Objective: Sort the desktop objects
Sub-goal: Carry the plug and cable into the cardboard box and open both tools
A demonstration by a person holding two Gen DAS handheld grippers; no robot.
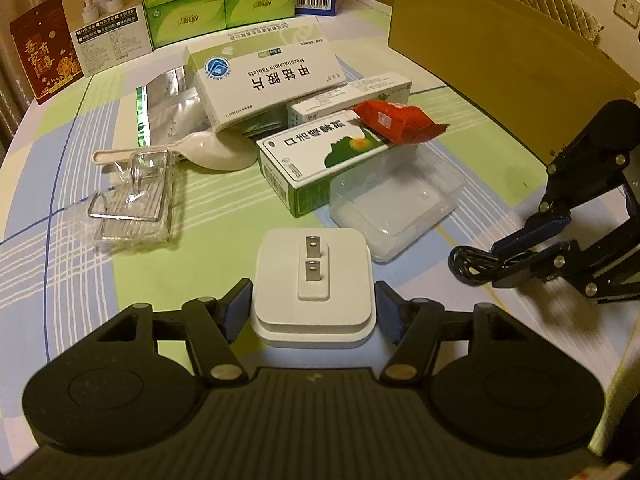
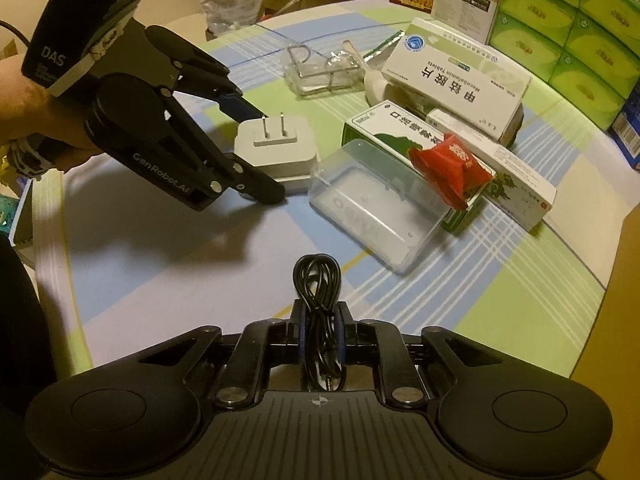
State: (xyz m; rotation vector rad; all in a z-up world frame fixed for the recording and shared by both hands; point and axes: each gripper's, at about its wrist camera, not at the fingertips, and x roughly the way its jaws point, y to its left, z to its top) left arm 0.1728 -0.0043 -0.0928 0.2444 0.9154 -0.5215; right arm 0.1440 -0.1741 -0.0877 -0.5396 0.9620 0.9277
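Observation:
A white plug adapter (image 1: 312,280) lies prongs-up on the checked tablecloth, and my left gripper (image 1: 312,308) is shut on it, with a blue pad (image 1: 236,308) pressed against each side. The right wrist view shows the same adapter (image 2: 276,148) held between the left gripper's (image 2: 268,156) black fingers, with a hand on its handle. My right gripper (image 2: 320,320) is shut on a coiled black cable (image 2: 318,280), whose loops stick out past the fingertips. From the left wrist view, the right gripper (image 1: 500,264) hovers low at the right with the cable (image 1: 468,264).
Behind the adapter lie a clear plastic box (image 1: 392,204), a green-white medicine box (image 1: 320,156) with a red packet (image 1: 396,120) on it, a larger white medicine box (image 1: 268,80), a white spoon (image 1: 208,152) and a wrapped metal hook (image 1: 136,204). A cardboard box (image 1: 500,60) stands at the right and green tissue packs (image 1: 220,0) behind.

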